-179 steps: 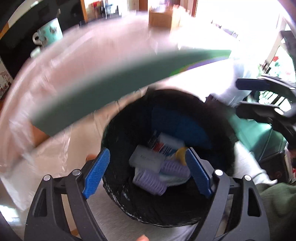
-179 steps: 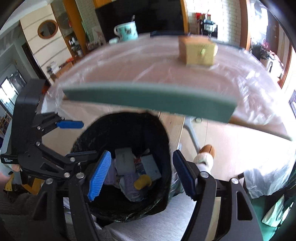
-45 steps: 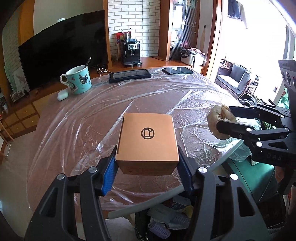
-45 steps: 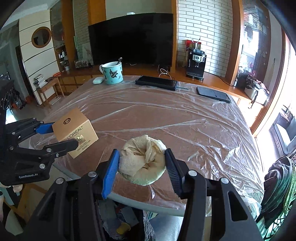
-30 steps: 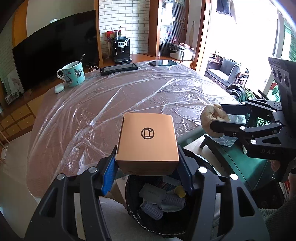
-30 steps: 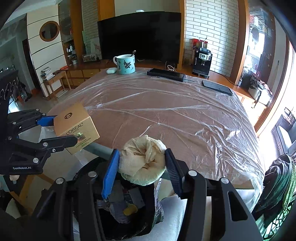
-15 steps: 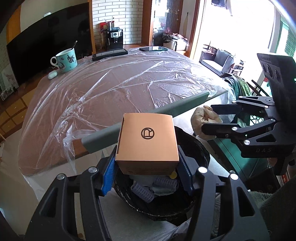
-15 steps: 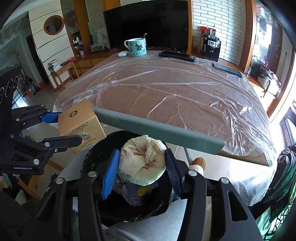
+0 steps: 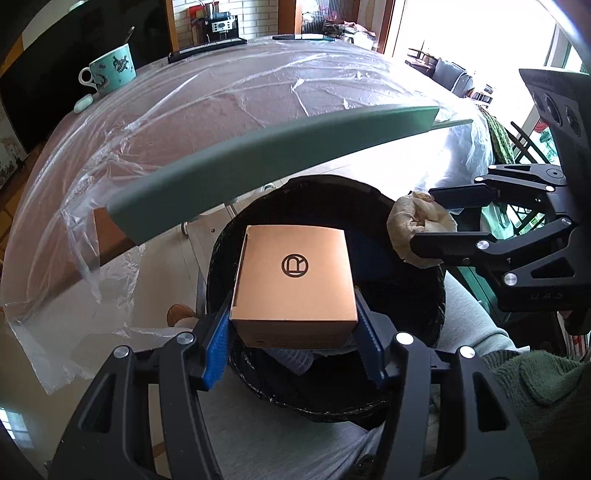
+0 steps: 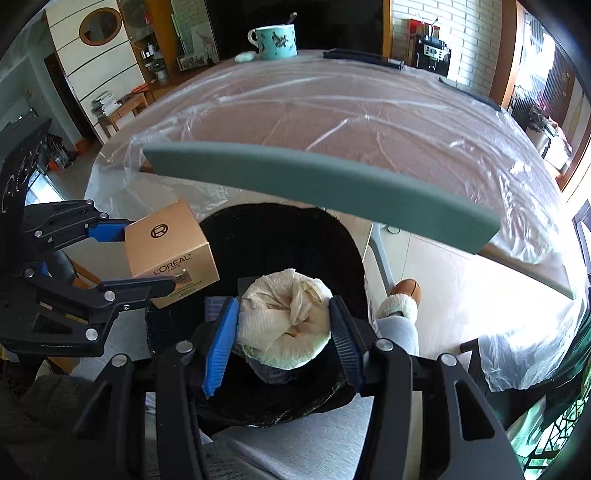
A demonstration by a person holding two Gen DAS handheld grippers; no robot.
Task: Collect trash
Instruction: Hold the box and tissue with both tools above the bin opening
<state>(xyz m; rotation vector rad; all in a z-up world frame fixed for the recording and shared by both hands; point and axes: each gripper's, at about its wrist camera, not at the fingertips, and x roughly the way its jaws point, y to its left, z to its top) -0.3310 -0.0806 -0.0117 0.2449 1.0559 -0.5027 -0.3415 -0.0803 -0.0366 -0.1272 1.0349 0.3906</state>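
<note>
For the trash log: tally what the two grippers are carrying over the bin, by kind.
Cardboard cosmetics box: 1, in the left gripper
Crumpled paper towel wad: 1, in the right gripper
Total: 2, both above the black-lined trash bin

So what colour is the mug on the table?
The mug is turquoise with dark drawings on it, clearest in the right wrist view.

A home living and dining room

A large television [image 10: 295, 22], a coffee machine [image 10: 432, 51] against a brick wall [image 10: 402, 26], a mug [image 10: 275, 40] on the plastic-covered desk [image 10: 332, 110] and what may be a sofa [image 9: 450, 77] are seen.
</note>
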